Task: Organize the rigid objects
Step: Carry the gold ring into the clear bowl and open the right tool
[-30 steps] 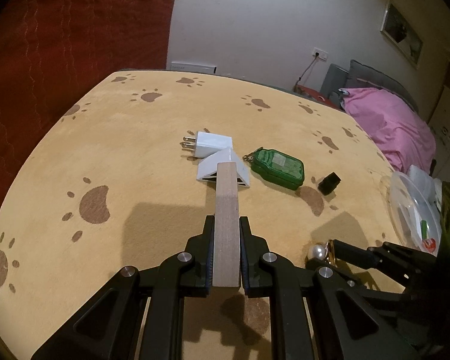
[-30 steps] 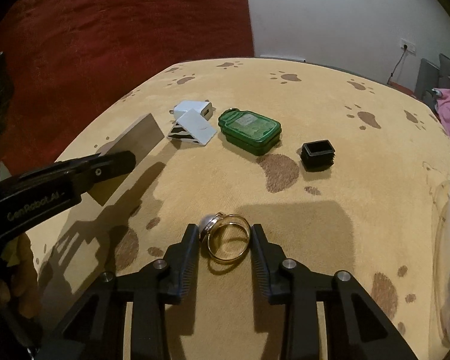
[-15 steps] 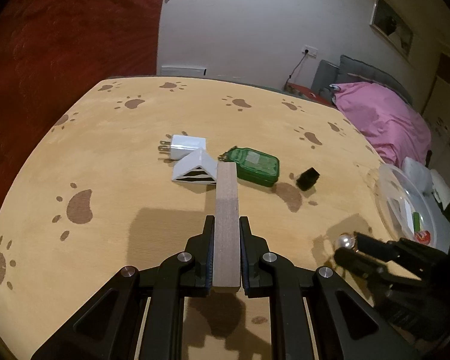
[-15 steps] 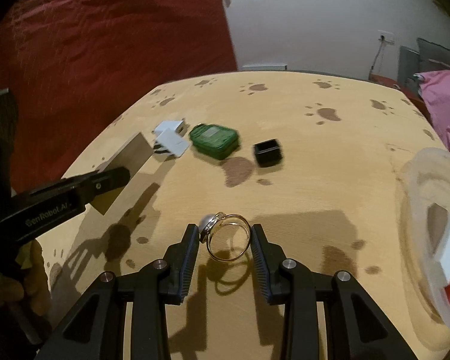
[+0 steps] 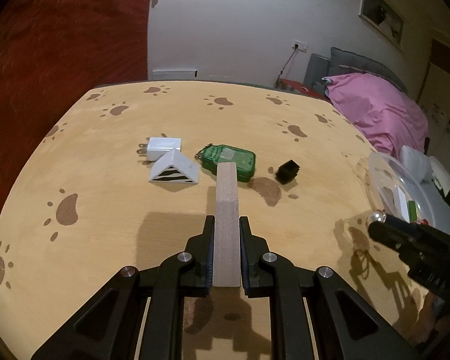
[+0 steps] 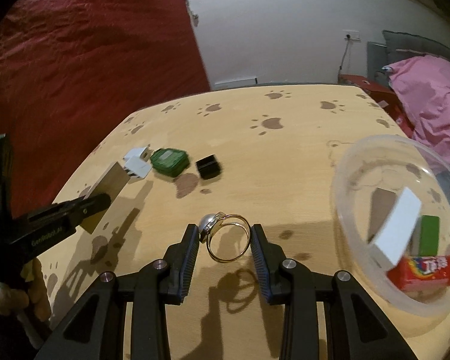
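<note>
My left gripper [image 5: 226, 231] is shut on a flat wooden block [image 5: 226, 210] and holds it above the table; the block also shows in the right wrist view [image 6: 109, 183]. My right gripper [image 6: 225, 234] is shut on a gold ring with a pearl [image 6: 228, 240], held above the table just left of a clear plastic bowl [image 6: 360, 156]. The bowl holds a white block [image 6: 396, 229], a green block [image 6: 429, 234] and a red candy pack [image 6: 423, 271]. On the table lie a white plug adapter [image 5: 162, 147], a white triangular prism [image 5: 174, 170], a green case [image 5: 229, 162] and a black cap [image 5: 287, 171].
The table [image 5: 135, 225] has a tan cover with brown paw prints. A red curtain [image 5: 60, 45] hangs on the left. A pink blanket [image 5: 381, 117] lies beyond the right edge. The bowl also shows at the right in the left wrist view [image 5: 405, 189].
Both grippers rose and pulled back from the table's objects. The right gripper swung right with the ring, bringing the bowl into view close beside it.
</note>
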Available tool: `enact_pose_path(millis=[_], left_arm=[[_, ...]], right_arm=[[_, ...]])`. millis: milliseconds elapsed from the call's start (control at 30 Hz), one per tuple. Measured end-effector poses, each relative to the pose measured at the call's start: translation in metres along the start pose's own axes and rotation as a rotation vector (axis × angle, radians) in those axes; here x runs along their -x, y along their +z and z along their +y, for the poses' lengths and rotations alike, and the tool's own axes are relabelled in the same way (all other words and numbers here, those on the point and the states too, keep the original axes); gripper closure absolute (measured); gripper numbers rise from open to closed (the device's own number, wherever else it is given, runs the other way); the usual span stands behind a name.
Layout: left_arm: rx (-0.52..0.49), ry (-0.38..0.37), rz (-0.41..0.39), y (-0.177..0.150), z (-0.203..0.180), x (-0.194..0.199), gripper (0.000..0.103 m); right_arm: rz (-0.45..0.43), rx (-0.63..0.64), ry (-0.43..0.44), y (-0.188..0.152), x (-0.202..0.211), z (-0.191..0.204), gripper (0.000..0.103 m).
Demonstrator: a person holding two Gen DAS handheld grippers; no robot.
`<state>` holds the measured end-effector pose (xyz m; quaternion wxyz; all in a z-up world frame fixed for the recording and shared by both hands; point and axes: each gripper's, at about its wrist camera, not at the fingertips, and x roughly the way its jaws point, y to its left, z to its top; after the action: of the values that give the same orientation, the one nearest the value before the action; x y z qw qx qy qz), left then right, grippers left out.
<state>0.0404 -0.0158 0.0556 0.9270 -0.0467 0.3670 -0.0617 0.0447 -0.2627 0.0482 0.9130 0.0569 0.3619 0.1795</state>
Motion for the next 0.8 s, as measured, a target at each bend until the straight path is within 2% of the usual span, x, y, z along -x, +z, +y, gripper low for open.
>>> enact_pose_path(millis=[800], left_arm=[[-0.057, -0.02, 0.005, -0.004, -0.034, 0.001, 0.089]], right_arm=[[-0.107, -0.156, -0.163, -0.004, 0.045, -0.086, 0.065]])
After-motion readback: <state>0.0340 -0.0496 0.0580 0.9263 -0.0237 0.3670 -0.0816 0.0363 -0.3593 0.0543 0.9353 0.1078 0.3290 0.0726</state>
